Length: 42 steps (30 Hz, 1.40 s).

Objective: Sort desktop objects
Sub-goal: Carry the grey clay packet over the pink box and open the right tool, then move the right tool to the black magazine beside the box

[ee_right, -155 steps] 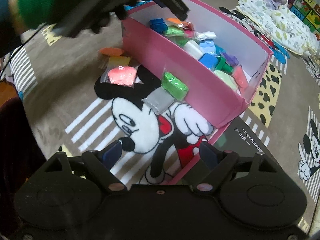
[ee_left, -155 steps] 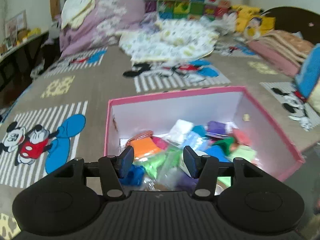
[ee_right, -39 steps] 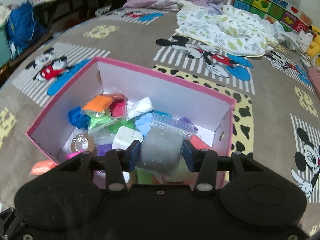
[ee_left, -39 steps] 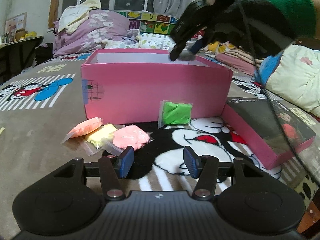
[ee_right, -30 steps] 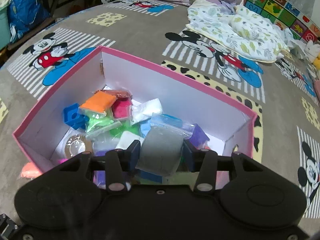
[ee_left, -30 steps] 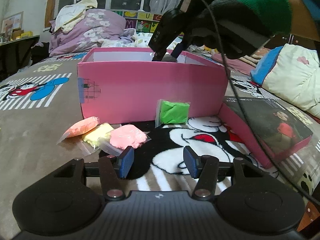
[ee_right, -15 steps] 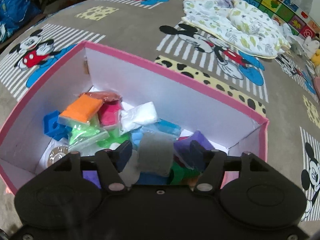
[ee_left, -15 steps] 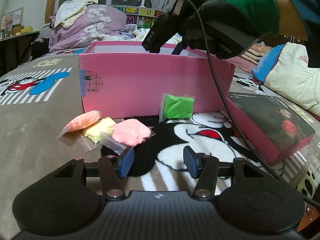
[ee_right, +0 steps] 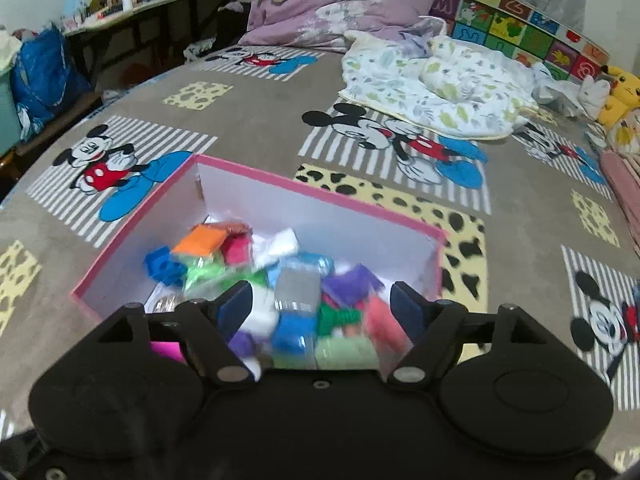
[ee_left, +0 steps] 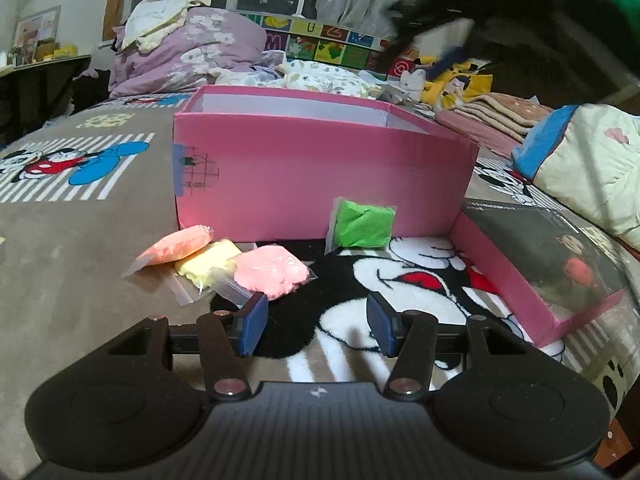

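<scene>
Over the box, right gripper gapes empty.
Left gripper, open, should next take the pink bag.

Matt cardboard box, plush blanket

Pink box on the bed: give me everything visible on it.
The pink cardboard box is rectangular, open-topped, with white inner walls and a pink rim. It stands upright on the brown cartoon-mouse blanket. A small blue label with a printed grid sits at the front wall's left end. Inside lies a heap of bagged coloured clay packets. A green clay packet leans on its front wall; its pink lid lies upturned at its right corner.
</scene>
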Each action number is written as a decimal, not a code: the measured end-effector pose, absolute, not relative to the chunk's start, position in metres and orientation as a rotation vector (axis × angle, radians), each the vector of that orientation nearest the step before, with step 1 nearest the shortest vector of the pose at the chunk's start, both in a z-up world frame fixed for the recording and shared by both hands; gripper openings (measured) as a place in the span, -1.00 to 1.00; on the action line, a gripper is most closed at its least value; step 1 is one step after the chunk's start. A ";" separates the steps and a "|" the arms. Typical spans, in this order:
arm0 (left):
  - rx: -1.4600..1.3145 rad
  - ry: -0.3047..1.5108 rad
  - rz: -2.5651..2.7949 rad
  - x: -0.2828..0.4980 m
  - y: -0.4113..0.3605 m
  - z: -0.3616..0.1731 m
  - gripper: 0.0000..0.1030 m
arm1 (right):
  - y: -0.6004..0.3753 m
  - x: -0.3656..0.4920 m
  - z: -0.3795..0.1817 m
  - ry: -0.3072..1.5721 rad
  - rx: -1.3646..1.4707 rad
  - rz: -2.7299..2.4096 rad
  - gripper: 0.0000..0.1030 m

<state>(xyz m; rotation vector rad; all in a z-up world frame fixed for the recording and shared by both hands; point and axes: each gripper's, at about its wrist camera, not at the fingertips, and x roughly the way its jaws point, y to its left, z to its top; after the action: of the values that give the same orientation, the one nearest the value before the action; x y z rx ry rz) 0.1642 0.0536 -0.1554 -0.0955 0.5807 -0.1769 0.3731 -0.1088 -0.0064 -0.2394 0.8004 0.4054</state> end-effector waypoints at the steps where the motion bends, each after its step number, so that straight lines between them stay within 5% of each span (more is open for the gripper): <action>1: -0.095 0.581 -0.174 0.164 0.053 -0.155 0.03 | -0.116 0.365 -0.006 0.803 -0.236 0.406 0.49; 16: -0.054 0.589 -0.160 0.164 0.033 -0.156 0.03 | -0.255 0.279 -0.013 0.859 -0.171 0.277 0.62; 36: -0.042 0.624 -0.226 0.175 -0.007 -0.172 0.03 | -0.404 0.266 -0.093 0.967 0.055 0.110 0.81; 42: -0.104 0.617 -0.275 0.179 -0.013 -0.175 0.25 | -0.421 0.264 -0.104 0.934 0.059 0.119 0.81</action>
<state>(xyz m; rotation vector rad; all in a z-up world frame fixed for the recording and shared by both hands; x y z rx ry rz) 0.1788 -0.0128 -0.1751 -0.1038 0.6171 -0.2750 0.2636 -0.4213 -0.1041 0.0594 0.9337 0.1192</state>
